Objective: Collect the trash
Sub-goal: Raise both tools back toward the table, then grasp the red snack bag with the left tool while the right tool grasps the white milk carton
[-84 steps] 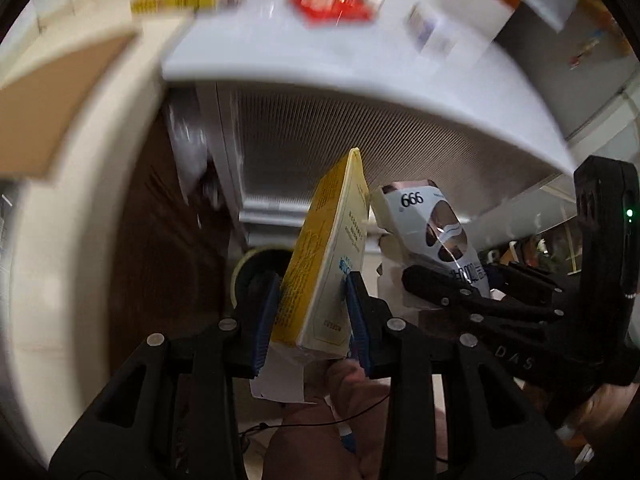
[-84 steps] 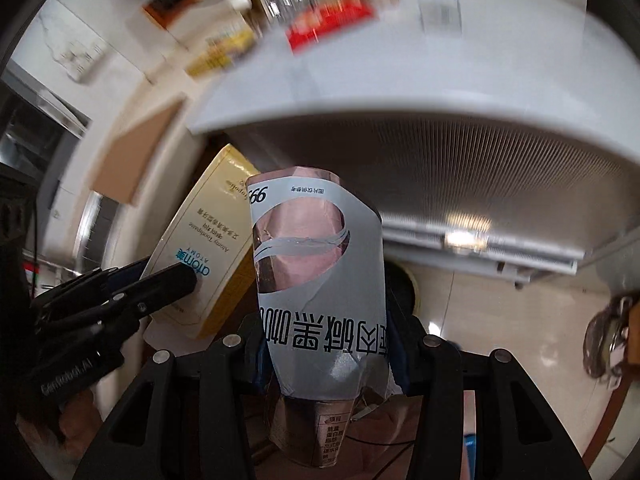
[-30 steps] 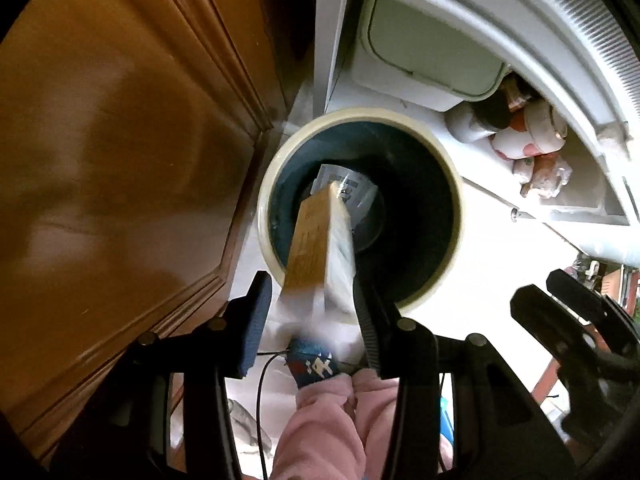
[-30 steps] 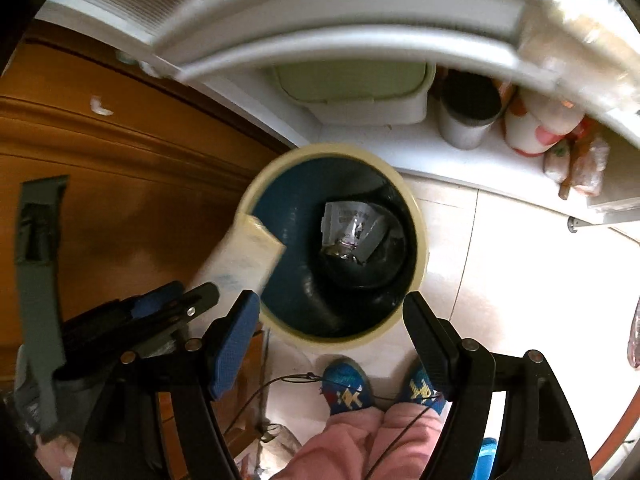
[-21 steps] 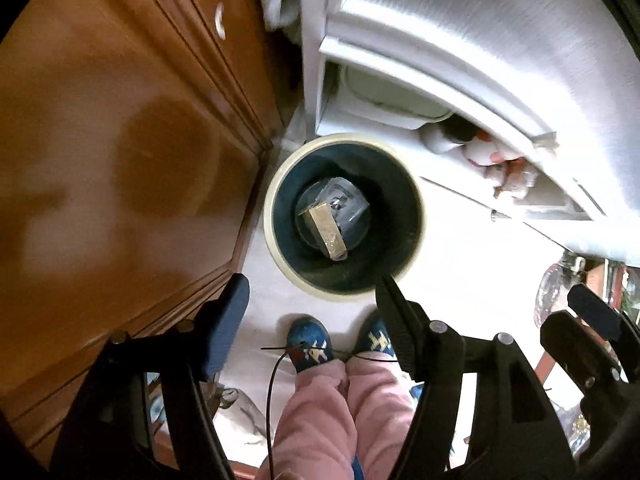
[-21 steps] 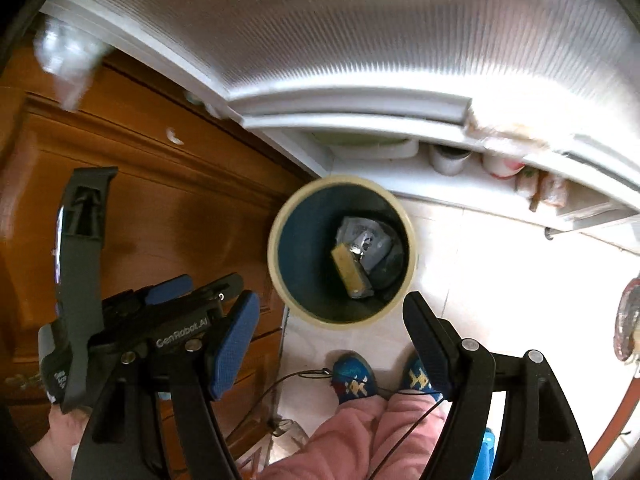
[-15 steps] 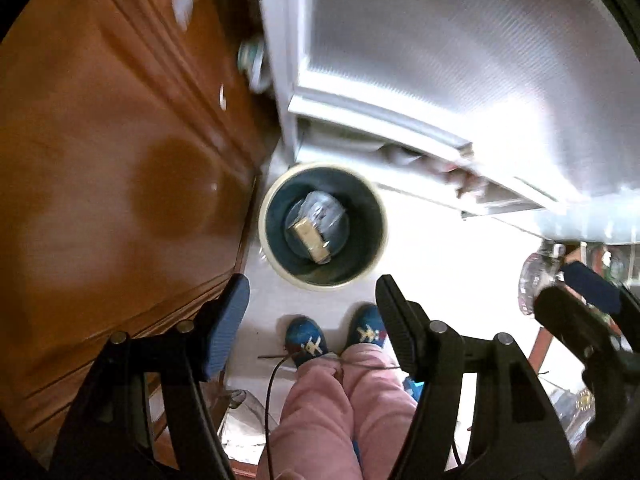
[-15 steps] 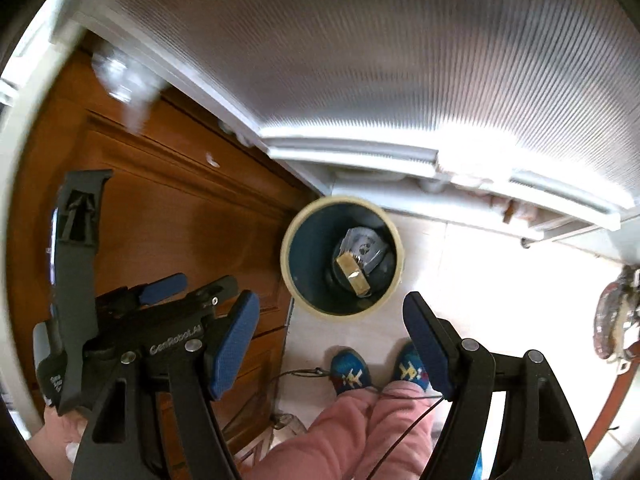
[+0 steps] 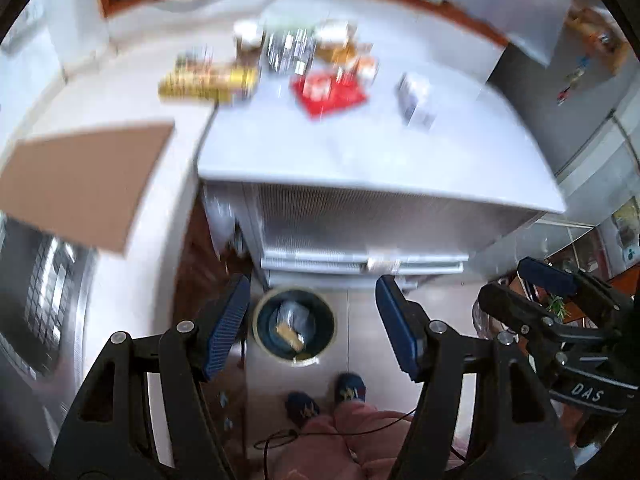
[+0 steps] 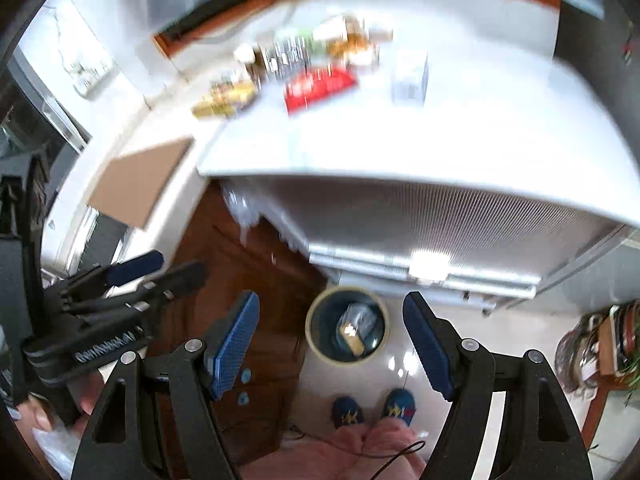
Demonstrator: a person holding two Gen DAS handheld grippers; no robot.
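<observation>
Bin (image 9: pixel 294 322) stands on the pale floor far below both cameras, round, cream-rimmed, dark inside, just near of the white counter's (image 9: pixel 372 148) ribbed front and beside the brown wooden cabinet (image 10: pixel 256 280) to its left. Inside lie a yellow box (image 9: pixel 291 334) and a crumpled silvery wrapper (image 9: pixel 294 312), touching one another; the same pair shows in the right wrist view, the box (image 10: pixel 352 338) nearer, the wrapper (image 10: pixel 360 314) behind it.

Left gripper (image 9: pixel 312 322) — jaws spread wide, nothing between the blue pads; they opened further early in the last second and now hold wide. Right gripper (image 10: pixel 332 340) likewise spread and empty.

Left wrist view alone shows the right gripper's fingers at the right edge, a dark appliance front at the far left, and grey cabinets at the upper right. Right wrist view alone shows the left gripper at the left edge with a hand (image 10: pixel 90 394) under it, and cluttered shelving at the lower right.

Both views show blurred clutter at the far side of the counter: a red packet (image 9: pixel 328 92), a yellow pack (image 9: pixel 206 82), a white box (image 9: pixel 416 100), and glassware too smeared to make out. A brown cardboard sheet (image 9: pixel 86 178) lies on the surface to the left. Blue slippers (image 10: pixel 374 406) and pink trousers appear at the near edge.
</observation>
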